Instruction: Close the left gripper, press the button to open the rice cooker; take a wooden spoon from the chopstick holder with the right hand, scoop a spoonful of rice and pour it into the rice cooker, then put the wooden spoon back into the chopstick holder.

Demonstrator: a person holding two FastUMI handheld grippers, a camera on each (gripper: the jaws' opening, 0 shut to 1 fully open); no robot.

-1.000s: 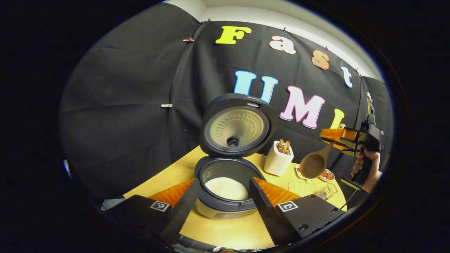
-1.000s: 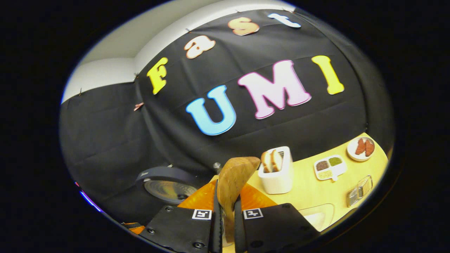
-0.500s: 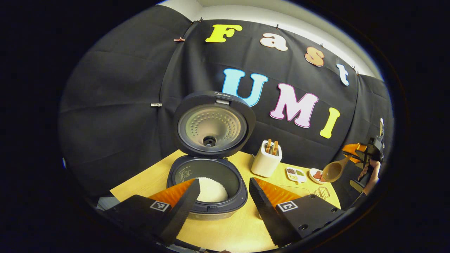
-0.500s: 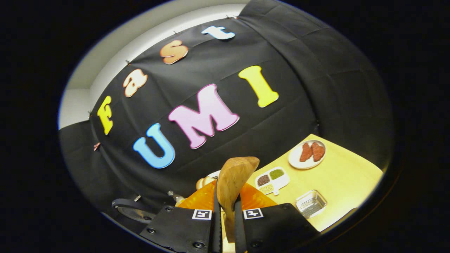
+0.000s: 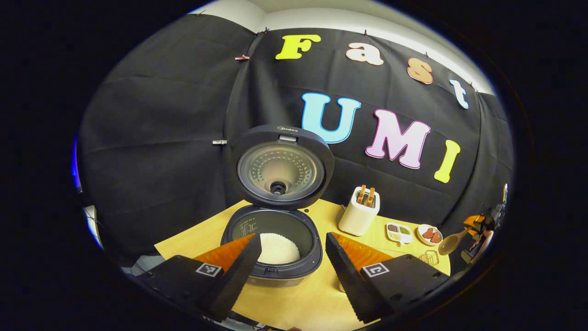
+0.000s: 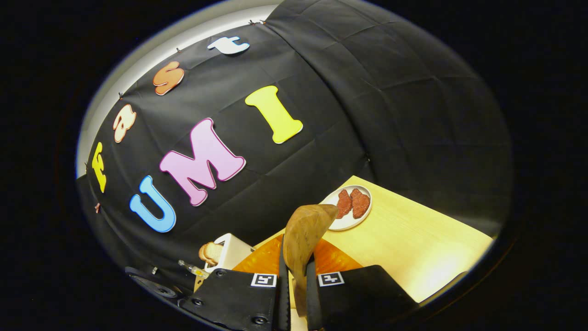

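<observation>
The rice cooker (image 5: 270, 257) stands open on the yellow table, its lid (image 5: 280, 168) upright and white rice (image 5: 277, 248) in the pot. My left gripper (image 5: 292, 240) is open just in front of the pot, holding nothing. At the far right a hand holds my right gripper (image 5: 477, 224), shut on the handle of the wooden spoon (image 5: 449, 242), well away from the cooker. In the right gripper view the spoon (image 6: 305, 227) rises edge-on between the shut fingers of the right gripper (image 6: 296, 264). The white holder (image 5: 360, 216) stands right of the cooker with brown pieces sticking up.
A small divided dish (image 5: 398, 231), a plate of red pieces (image 5: 429, 234) and a clear basket (image 5: 429, 257) lie right of the holder. From the right gripper view, that plate (image 6: 351, 207) is just beyond the spoon, the holder (image 6: 227, 248) at lower left, bare tabletop (image 6: 413, 243) to the right.
My right gripper has carried the spoon away from the cooker to the right and swung its view past the holder toward the plate. The left gripper stays open by the pot.
</observation>
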